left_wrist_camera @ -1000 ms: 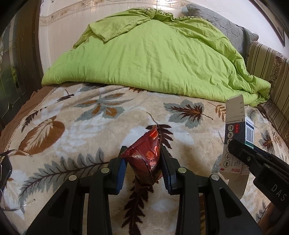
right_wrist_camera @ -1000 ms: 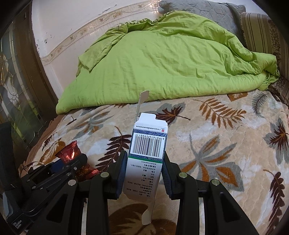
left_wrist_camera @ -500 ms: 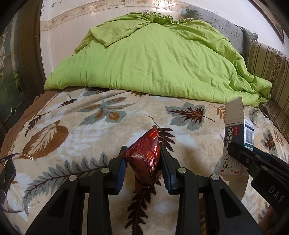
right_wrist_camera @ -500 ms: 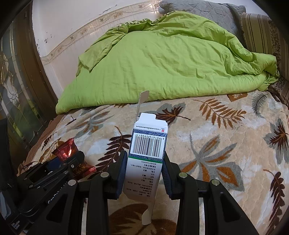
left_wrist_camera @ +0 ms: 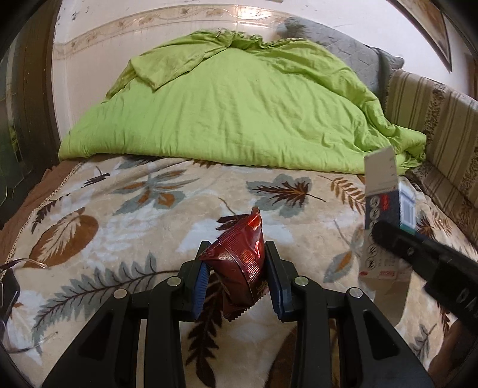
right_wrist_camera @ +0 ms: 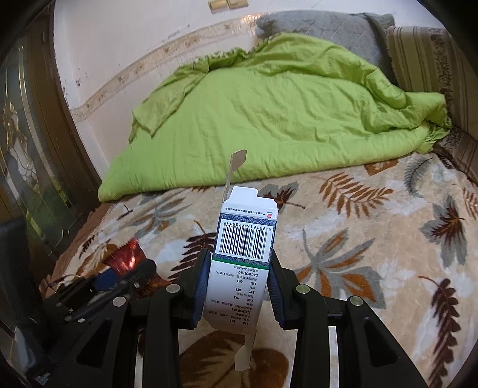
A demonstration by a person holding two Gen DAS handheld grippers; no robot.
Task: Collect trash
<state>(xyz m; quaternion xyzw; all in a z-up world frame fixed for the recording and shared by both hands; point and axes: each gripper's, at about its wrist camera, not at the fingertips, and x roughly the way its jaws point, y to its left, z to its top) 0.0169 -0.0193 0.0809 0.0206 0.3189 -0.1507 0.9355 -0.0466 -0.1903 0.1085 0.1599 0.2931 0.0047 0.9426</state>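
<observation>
My left gripper (left_wrist_camera: 237, 274) is shut on a crumpled red snack wrapper (left_wrist_camera: 242, 259), held above the leaf-patterned blanket (left_wrist_camera: 134, 215). My right gripper (right_wrist_camera: 239, 283) is shut on a small white carton (right_wrist_camera: 243, 247) with a barcode and open flaps at both ends. In the left wrist view the carton (left_wrist_camera: 385, 215) shows at the right, clamped by the black right gripper (left_wrist_camera: 388, 238). In the right wrist view the left gripper (right_wrist_camera: 131, 271) appears at lower left with the red wrapper (right_wrist_camera: 127, 258) sticking out of it.
A rumpled green quilt (left_wrist_camera: 239, 107) covers the far half of the bed. A grey pillow (right_wrist_camera: 322, 24) and a striped cushion (left_wrist_camera: 433, 119) lie at the far right. A dark wooden door frame (right_wrist_camera: 50, 149) borders the left. A cable and dark object (left_wrist_camera: 9, 286) lie at the blanket's left edge.
Both grippers have lifted and pulled back a little with their loads; the wall and quilt sit lower in the views. Each grip is unchanged.
</observation>
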